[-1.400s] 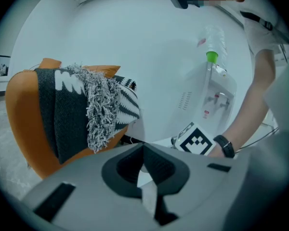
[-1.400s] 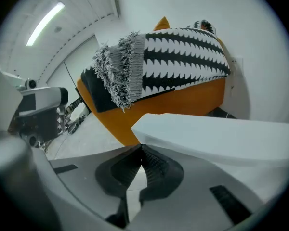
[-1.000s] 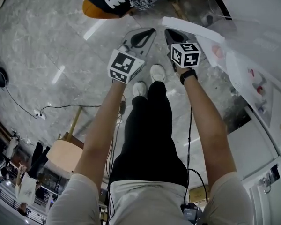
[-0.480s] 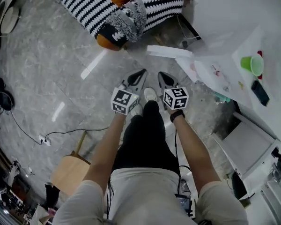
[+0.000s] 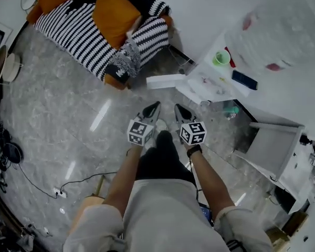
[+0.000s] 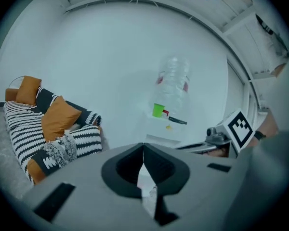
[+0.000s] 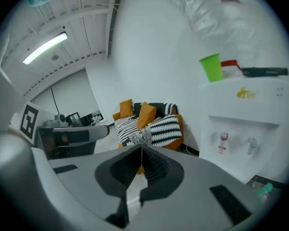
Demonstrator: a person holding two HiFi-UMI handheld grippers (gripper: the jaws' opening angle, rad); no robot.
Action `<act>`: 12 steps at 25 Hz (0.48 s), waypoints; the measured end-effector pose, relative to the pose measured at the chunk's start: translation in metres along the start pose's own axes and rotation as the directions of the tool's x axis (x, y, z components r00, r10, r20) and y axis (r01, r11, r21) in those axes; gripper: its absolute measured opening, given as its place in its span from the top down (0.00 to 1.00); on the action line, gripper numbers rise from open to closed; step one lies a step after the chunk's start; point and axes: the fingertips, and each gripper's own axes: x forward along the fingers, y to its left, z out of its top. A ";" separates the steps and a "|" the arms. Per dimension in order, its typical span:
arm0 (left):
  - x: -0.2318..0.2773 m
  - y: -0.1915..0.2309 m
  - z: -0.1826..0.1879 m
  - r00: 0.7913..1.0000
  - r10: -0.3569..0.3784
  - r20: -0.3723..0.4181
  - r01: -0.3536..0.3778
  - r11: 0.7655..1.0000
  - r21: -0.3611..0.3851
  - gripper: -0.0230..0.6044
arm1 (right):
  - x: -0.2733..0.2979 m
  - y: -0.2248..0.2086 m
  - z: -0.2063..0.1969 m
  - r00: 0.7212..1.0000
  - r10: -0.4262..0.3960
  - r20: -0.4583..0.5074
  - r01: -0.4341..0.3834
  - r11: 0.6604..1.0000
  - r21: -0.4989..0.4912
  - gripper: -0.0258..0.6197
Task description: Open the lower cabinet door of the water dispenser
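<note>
The white water dispenser [image 5: 210, 80] stands at the upper right in the head view, with a clear bottle [image 5: 283, 30] on top. Its lower cabinet door [image 5: 268, 145] hangs swung open, a grey panel beside the dark cabinet opening [image 5: 247, 127]. Both grippers are held side by side over the floor in front of the person's legs, well apart from the door. The left gripper [image 5: 154, 106] is shut and empty, its tips meeting [image 6: 143, 147]. The right gripper [image 5: 177, 108] is also shut with nothing in it [image 7: 141, 148]. The dispenser's taps [image 7: 224, 141] show ahead to the right.
A green cup [image 5: 220, 58] and a dark phone [image 5: 244, 79] lie on the dispenser top. A striped sofa [image 5: 89, 30] with orange cushions fills the upper left. A white box [image 5: 165, 81] lies on the floor ahead. Cables [image 5: 79, 180] run across the floor at left.
Both grippers have risen together with the person, staying shut. The view has pulled away from the floor, so the sofa, the dispenser top and the open door now show.
</note>
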 end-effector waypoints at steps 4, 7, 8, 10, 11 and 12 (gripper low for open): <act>-0.014 -0.035 0.032 0.999 -0.041 0.034 0.040 0.999 0.010 0.94 | -0.057 0.004 0.026 0.996 -0.055 0.075 0.055 0.998 0.003 0.94; -0.022 -0.063 0.049 0.996 -0.078 0.044 0.077 0.997 0.017 0.94 | -0.096 0.005 0.044 0.986 -0.105 0.130 0.105 0.994 0.011 0.94; -0.024 -0.074 0.053 0.995 -0.091 0.044 0.090 0.996 0.019 0.94 | -0.109 0.005 0.050 0.981 -0.122 0.148 0.121 0.993 0.017 0.94; -0.028 -0.099 0.060 0.992 -0.121 0.040 0.120 0.992 0.038 0.94 | -0.134 0.008 0.062 0.971 -0.153 0.184 0.152 0.988 0.024 0.94; -0.031 -0.112 0.064 0.990 -0.137 0.038 0.135 0.989 0.053 0.94 | -0.146 0.009 0.068 0.965 -0.168 0.203 0.166 0.986 0.025 0.94; -0.033 -0.124 0.068 0.988 -0.151 0.039 0.148 0.987 0.068 0.94 | -0.158 0.010 0.075 0.958 -0.181 0.223 0.180 0.983 0.025 0.94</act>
